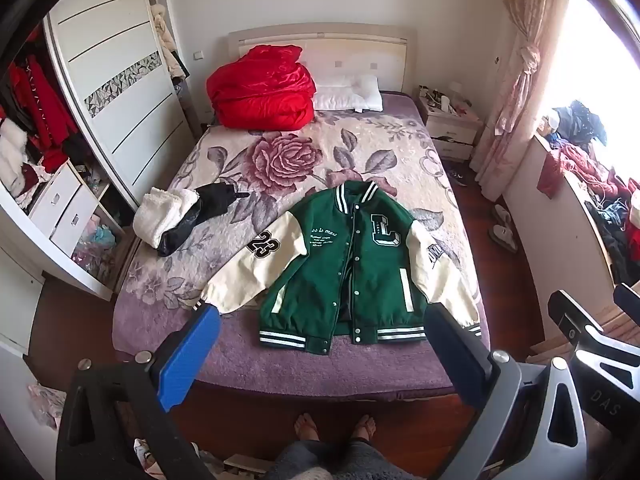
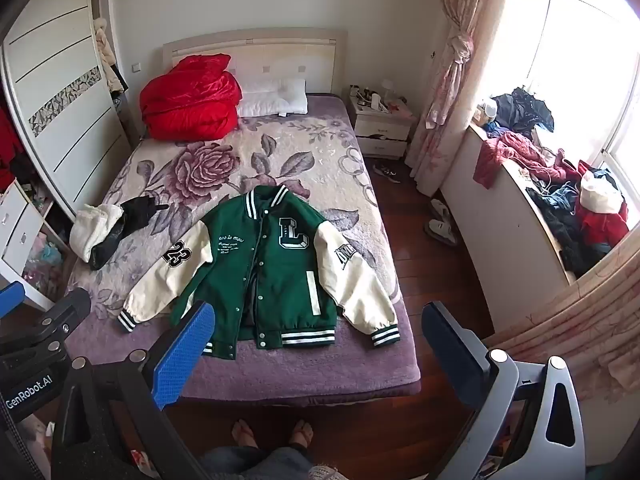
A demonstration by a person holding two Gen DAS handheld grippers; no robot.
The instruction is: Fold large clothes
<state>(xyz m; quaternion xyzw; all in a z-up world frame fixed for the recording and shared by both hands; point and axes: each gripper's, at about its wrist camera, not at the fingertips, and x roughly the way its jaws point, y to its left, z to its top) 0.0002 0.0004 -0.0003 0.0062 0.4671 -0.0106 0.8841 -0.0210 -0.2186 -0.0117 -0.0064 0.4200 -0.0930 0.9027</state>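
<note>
Across the middle of both views runs a bed (image 1: 400, 148) with a floral blanket, its near edge just ahead of the person's bare feet (image 2: 272, 436) on the wood floor. On the near half of the blanket lies a green varsity jacket (image 1: 344, 276), front up, cream sleeves spread to either side, snaps mostly closed, hem toward the near edge. Far left on the bed sits a red quilt bundle (image 1: 262, 92) beside a white pillow (image 1: 348, 94); left of the jacket, a white folded cloth (image 1: 164, 214) touches a black garment (image 1: 208, 208). Left gripper (image 1: 324, 320): jaws at full spread, nothing between them, hanging above the near edge of the bed, clear of the jacket. Right gripper (image 2: 320, 316): likewise spread wide and empty, above the jacket's hem, no contact seen. Left wrist view alone shows the open wardrobe (image 1: 36, 120) with red clothes hanging, plus part of the right gripper's frame at its right edge. Right wrist view alone shows the full window ledge (image 2: 516, 200) heaped with clothes, and a slice of the left gripper's frame at its left edge.
</note>
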